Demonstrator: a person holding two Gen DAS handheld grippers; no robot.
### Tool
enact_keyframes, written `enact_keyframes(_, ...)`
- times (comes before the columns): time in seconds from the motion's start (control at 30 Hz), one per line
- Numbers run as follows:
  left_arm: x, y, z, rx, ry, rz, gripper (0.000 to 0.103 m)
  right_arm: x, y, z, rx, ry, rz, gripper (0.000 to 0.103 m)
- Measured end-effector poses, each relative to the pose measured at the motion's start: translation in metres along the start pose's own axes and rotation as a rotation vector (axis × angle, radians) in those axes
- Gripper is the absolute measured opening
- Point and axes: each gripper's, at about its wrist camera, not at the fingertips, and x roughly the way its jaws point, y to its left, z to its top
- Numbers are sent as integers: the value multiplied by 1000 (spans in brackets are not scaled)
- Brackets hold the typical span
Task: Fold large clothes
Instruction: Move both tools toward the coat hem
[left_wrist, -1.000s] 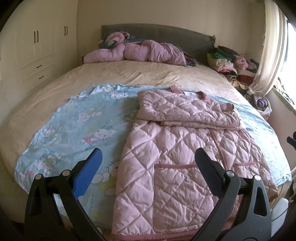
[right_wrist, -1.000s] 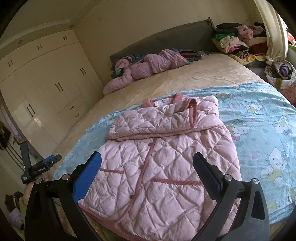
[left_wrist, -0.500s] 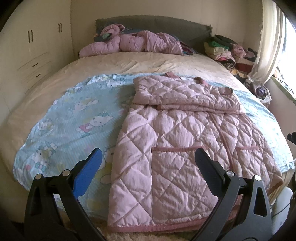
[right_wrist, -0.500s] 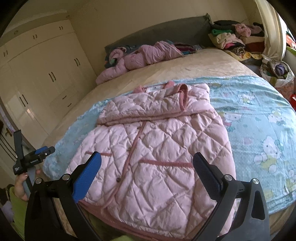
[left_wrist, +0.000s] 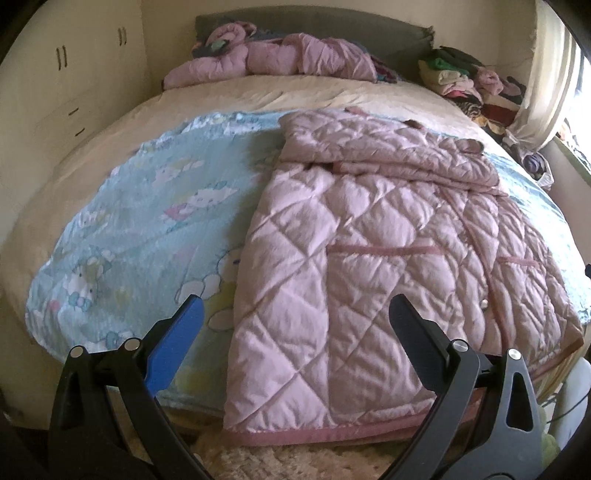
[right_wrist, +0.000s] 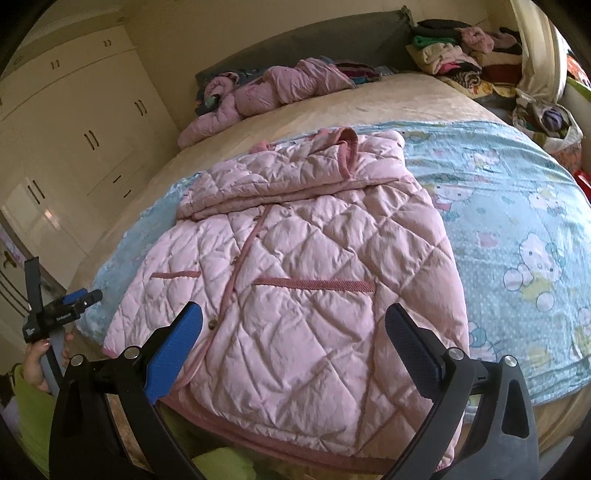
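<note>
A: Both grippers hang over the foot of the bed. Left gripper (left_wrist: 295, 317) has its jaws spread wide, nothing between them; the right gripper (right_wrist: 293, 325) is spread just as wide and also empty.

B: And the pink quilted coat (right_wrist: 295, 266)?

A: Straight ahead of both tools, lying flat on the blue cartoon blanket (right_wrist: 517, 221). Its upper part, sleeves included, is folded down across the chest, away from the tools. The hem (left_wrist: 325, 435) is the nearest edge, hanging over the bed's foot just below the left gripper's fingertips.

B: Is either tool touching it?

A: Neither, as far as the views show. From the left wrist, the coat's left edge falls between the fingers, with blanket in front of the blue pad (left_wrist: 177, 343). From the right wrist, the right pocket (right_wrist: 314, 284) sits ahead, between the fingers.

B: Anything beyond?

A: Another pink garment (left_wrist: 273, 59) heaped at the headboard, far ahead, and stacked clothes (right_wrist: 450, 55) to the far right.
</note>
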Motion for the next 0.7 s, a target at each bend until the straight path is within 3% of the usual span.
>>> enact_keyframes(0.33,29,35,-29,-96,110,-16,94,4,-17,-7,34,24,-3,99)
enact_keyframes(0.7,53,51,-53,-168,185,-111,94,5,-35,-16,68,43,-24,99)
